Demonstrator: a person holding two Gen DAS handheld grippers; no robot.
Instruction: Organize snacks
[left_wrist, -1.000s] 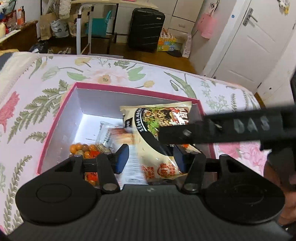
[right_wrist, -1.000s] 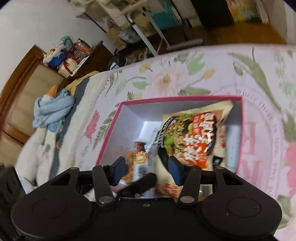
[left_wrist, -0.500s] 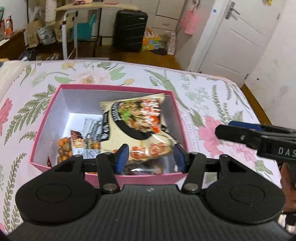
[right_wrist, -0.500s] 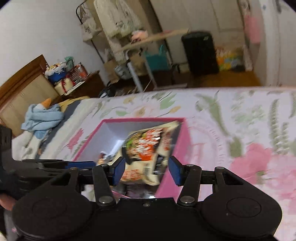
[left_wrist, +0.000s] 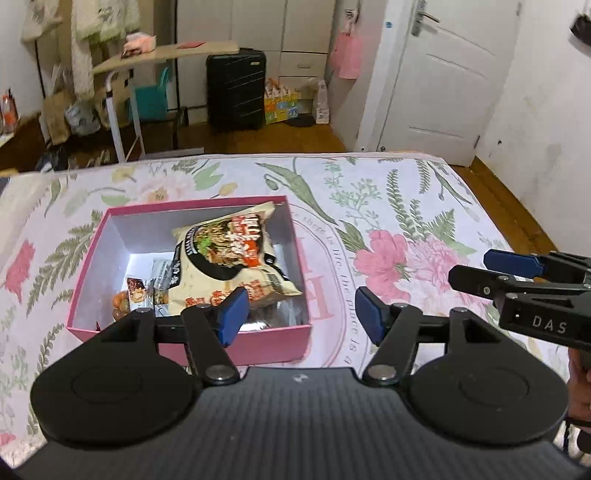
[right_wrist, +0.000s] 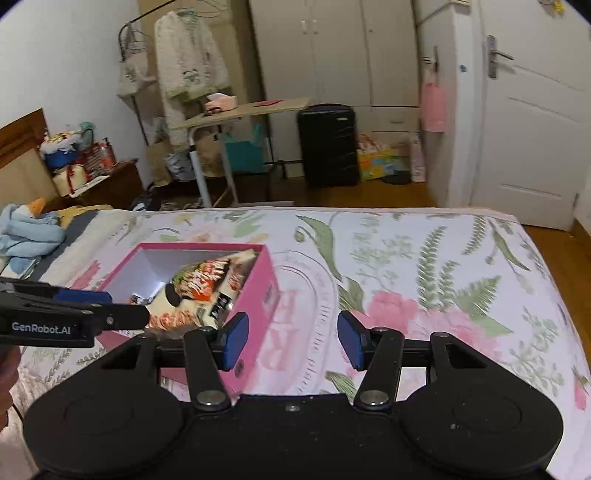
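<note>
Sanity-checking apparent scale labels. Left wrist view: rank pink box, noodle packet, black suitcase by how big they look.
1. pink box
2. noodle packet
3. black suitcase
The suitcase stands far back across the room, so it only looks smallest.

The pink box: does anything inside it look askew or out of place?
Yes. The large noodle packet leans tilted against the far wall of the pink box, with its top corner at the rim, while the small snacks lie flat below.

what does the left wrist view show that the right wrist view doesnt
Only the left wrist view: small packets and orange snacks on the box floor. Only the right wrist view: a blue cloth and a cluttered wooden cabinet. Both: the pink box on the floral bedspread, the noodle packet leaning inside, the black suitcase and white door.
</note>
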